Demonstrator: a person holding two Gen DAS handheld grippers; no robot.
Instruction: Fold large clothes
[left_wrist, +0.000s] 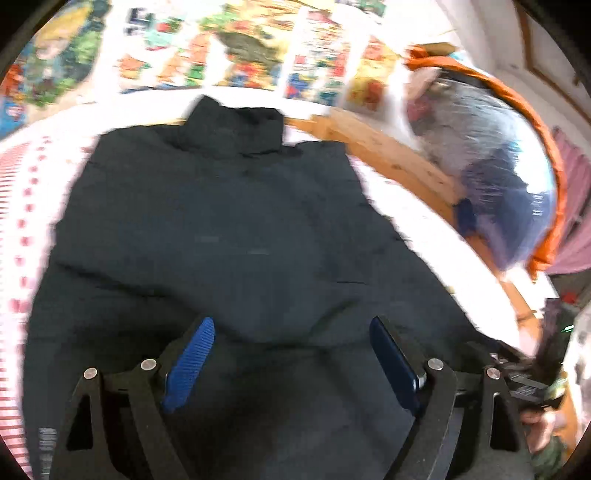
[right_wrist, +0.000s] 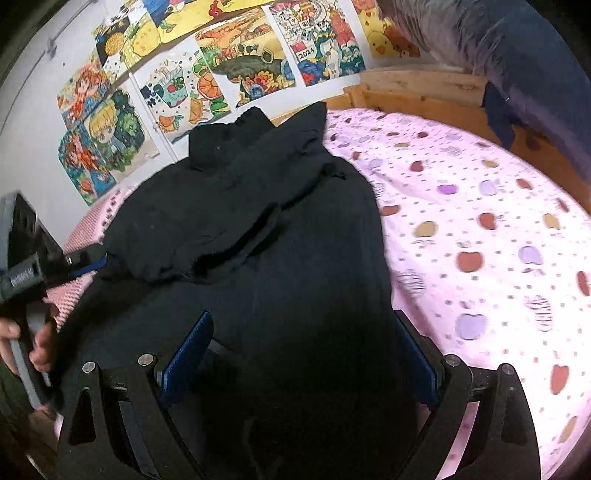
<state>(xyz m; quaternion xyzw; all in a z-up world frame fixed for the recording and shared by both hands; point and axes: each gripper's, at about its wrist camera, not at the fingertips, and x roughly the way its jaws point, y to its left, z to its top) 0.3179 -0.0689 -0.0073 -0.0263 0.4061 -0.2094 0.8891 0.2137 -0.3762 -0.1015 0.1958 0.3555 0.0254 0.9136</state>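
Observation:
A large black padded jacket lies spread on the bed, collar toward the far wall. It also shows in the right wrist view, with one side folded over the body. My left gripper is open, its blue pads wide apart just above the jacket's near part. In the right wrist view the left gripper sits at the jacket's left edge. My right gripper is open over the jacket's lower hem, nothing between its pads.
The bed has a pink sheet with apple prints and a wooden frame. Colourful drawings cover the far wall. A plastic-wrapped bundle with orange cloth sits on the bed frame at the right.

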